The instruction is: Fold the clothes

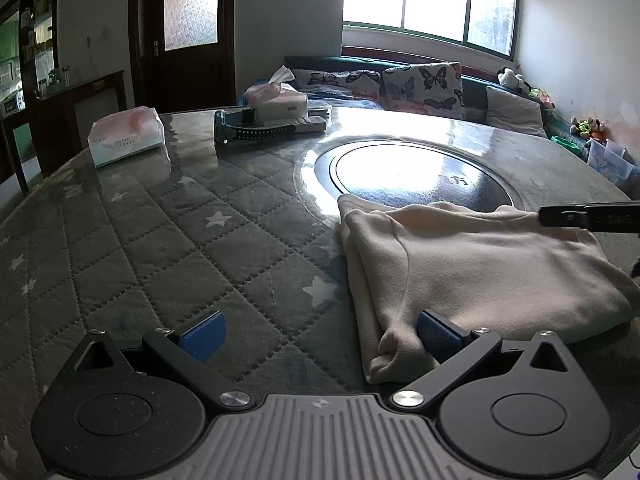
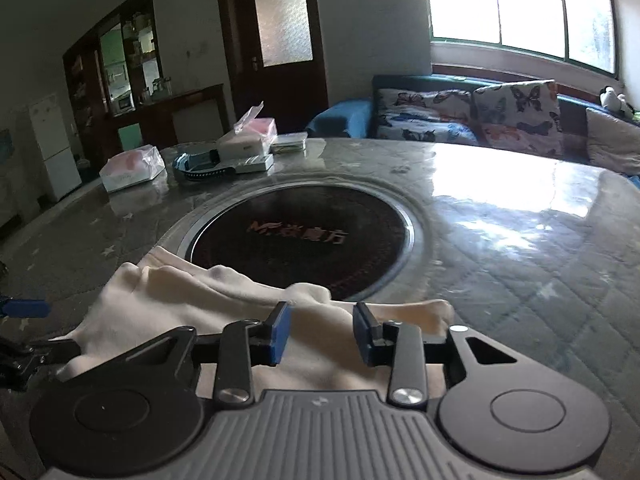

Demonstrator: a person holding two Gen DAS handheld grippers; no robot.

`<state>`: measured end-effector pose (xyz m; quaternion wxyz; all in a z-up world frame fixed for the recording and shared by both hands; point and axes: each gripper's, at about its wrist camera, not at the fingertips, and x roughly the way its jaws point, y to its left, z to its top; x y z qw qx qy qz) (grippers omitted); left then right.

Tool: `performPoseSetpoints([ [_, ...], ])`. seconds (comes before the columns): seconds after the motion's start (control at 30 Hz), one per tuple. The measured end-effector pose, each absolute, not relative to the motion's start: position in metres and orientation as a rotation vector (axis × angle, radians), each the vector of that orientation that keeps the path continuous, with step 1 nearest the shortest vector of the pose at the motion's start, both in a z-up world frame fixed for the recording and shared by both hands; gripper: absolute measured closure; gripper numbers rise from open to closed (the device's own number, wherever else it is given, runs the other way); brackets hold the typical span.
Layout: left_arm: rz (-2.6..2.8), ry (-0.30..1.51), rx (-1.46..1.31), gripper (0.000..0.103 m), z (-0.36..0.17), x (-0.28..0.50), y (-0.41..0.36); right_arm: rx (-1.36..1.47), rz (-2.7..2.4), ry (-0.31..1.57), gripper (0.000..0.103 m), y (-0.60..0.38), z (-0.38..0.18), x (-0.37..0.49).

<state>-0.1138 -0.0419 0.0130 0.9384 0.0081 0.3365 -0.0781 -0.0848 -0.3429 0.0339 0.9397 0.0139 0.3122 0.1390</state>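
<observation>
1. Cream garment (image 1: 480,272): folded into a thick bundle, lying on the near part of the counter (image 1: 160,220), its far edge overlapping the rim of the round dark hob (image 2: 300,240) set into the middle. No label or print readable on the cloth.
2. Left tongs (image 1: 320,338): spread wide and released; the right blue pad (image 1: 438,334) touches the near left corner of the garment, the other pad sits over bare quilted cover.
3. Right tongs (image 2: 322,334): partly closed, a clear gap between the blue pads, garment beneath and beyond them; not clamped on the cloth. In the left view only a black finger shows at the right edge, above the bundle.
4. Writing: the hob bears reddish lettering, "M" followed by Chinese characters, legible only in the right view; glare washes it out in the left view.
5. Tissue pack (image 1: 126,136): near the counter's far left edge, small print illegible. Tissue box (image 1: 276,98) and a black strap (image 1: 256,130) further back.
6. Open room: left of the garment the star-quilted cover lies bare to the edge; the right view shows bare surface to the right.
7. Surroundings: butterfly cushions (image 2: 516,116), window, dark door; a white fridge (image 2: 54,148) shows in the right view only.
</observation>
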Motion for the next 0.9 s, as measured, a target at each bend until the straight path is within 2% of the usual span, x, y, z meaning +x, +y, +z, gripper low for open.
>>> performPoseSetpoints([
  [0.23,-0.176,0.69,0.008,0.0,0.013,-0.114,-0.04,0.012,0.267,0.68,0.072,-0.334,0.023,-0.07],
  [0.43,-0.188,0.692,0.003,0.0,0.016,-0.115,-0.037,-0.016,0.301,0.633,0.071,-0.327,0.044,-0.091],
  [0.5,-0.188,0.689,0.009,0.0,0.017,-0.116,-0.038,-0.037,0.337,0.618,0.063,-0.319,0.051,-0.1],
  [0.9,-0.187,0.674,-0.019,0.0,0.022,-0.123,-0.032,-0.174,0.514,0.599,0.058,-0.269,0.06,-0.146],
])
